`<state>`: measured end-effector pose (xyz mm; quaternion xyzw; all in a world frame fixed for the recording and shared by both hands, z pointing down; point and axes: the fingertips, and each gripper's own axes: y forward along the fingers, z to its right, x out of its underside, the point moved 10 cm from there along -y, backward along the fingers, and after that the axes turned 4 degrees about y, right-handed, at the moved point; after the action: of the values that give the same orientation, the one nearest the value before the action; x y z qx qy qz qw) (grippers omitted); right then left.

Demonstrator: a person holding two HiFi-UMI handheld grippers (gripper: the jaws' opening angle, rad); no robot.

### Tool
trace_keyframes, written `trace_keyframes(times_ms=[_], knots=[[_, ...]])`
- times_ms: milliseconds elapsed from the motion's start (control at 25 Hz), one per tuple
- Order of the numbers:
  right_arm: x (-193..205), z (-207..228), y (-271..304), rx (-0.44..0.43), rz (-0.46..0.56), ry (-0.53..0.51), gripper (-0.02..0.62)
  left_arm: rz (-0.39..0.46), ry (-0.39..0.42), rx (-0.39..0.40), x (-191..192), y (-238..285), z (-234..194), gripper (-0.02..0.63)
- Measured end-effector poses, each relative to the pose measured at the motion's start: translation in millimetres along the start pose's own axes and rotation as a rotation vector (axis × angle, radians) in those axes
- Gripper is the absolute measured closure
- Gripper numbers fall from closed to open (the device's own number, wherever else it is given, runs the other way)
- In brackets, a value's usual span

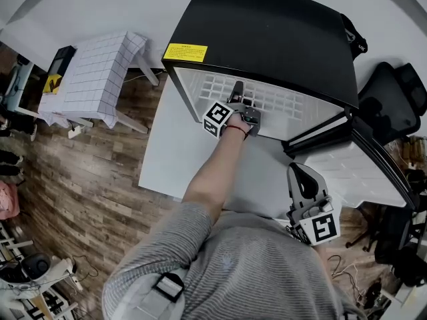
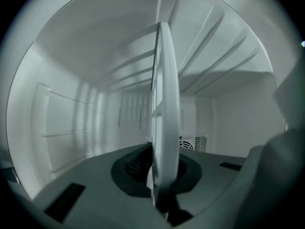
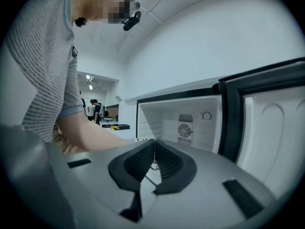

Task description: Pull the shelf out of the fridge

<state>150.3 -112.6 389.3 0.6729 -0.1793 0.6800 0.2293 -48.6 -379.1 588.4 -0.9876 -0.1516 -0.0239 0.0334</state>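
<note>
A black mini fridge (image 1: 267, 32) stands open on a white table (image 1: 163, 159). Its white grid shelf (image 1: 287, 104) shows inside the compartment. My left gripper (image 1: 238, 103) reaches into the opening and is shut on the shelf's front edge. In the left gripper view the shelf (image 2: 167, 104) runs edge-on between the jaws of the left gripper (image 2: 160, 178), and the pads press on it. My right gripper (image 1: 303, 180) hangs back near the person's body, outside the fridge. Its jaws are shut with nothing between them (image 3: 153, 159). The right gripper view faces the open fridge (image 3: 186, 123).
The fridge door (image 1: 363, 172) stands swung open at the right, close to my right gripper. A small table with a checked cloth (image 1: 93, 79) stands at the left on the wooden floor. A black office chair (image 1: 393, 105) sits at the right. People (image 3: 95, 109) stand far off.
</note>
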Motion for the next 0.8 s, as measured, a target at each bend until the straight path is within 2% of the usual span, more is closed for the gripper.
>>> trace_keyframes(times_ms=[80, 240, 400, 720, 800], knots=[[-1.8, -1.2, 0.8, -0.005, 0.027, -0.013, 0.583, 0.004, -0.005, -0.002, 0.4, -0.5, 0.0, 0.572], [2.2, -5.4, -1.9, -0.001, -0.033, 0.024, 0.583, -0.002, -0.005, 0.001, -0.4, -0.6, -0.7, 0.572], [0.3, -4.1, -1.8, 0.006, 0.014, -0.015, 0.583, -0.002, -0.011, 0.001, -0.5, -1.2, -0.7, 0.572], [-1.4, -8.5, -4.5, 0.002, -0.012, 0.000, 0.583, -0.008, -0.009, 0.002, -1.1, -6.0, 1.3, 0.572], [-1.9, -8.6, -4.8, 0.002, 0.008, -0.011, 0.583, -0.008, -0.012, -0.002, -0.4, -8.0, 1.3, 0.572]])
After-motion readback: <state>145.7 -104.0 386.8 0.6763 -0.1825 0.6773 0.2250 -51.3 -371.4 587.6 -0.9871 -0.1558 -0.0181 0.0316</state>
